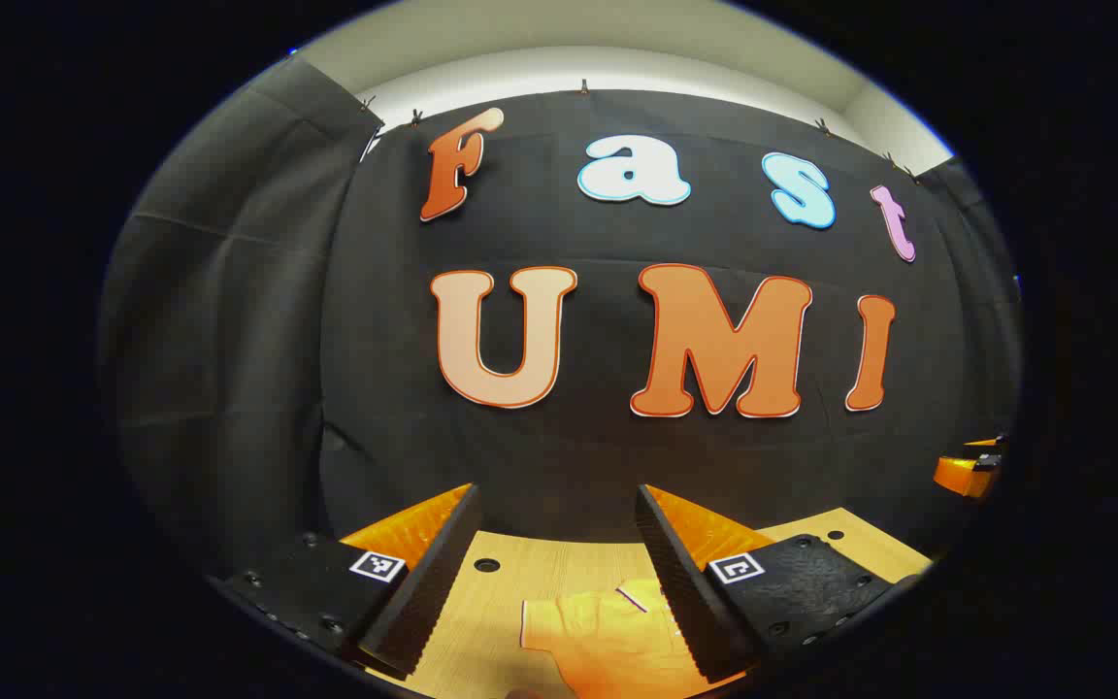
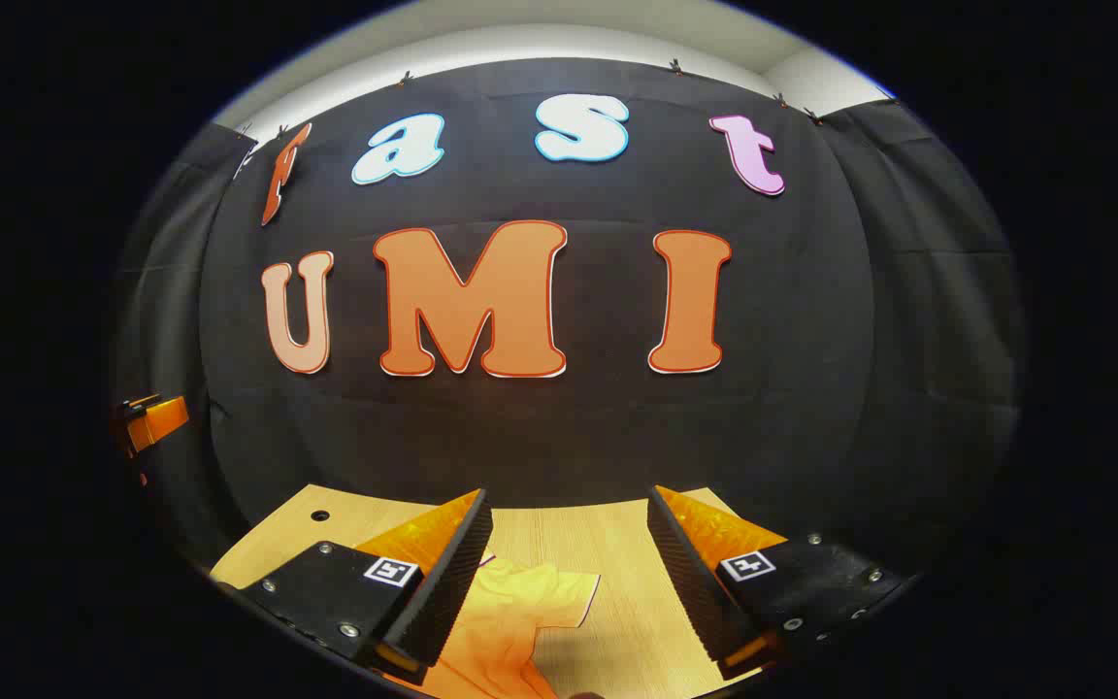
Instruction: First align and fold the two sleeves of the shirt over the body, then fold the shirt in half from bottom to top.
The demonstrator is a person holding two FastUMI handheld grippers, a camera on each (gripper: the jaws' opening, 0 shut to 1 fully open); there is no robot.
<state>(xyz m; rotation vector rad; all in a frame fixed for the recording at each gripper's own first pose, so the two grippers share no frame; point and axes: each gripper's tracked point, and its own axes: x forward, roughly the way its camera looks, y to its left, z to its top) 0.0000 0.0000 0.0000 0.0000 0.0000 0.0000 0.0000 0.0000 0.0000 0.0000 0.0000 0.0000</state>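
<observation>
Both the left gripper and right gripper are held spread above the orange shirt; sleeve folding seemingly awaits, so a sleeve must be pinched.

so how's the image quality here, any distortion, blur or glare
Left gripper view: strong fisheye bending; the orange shirt glows, its folds washed out; the table evenly lit. Right gripper view: same curvature, the shirt equally bright, everything fairly sharp, the booth dim toward the rim.
</observation>
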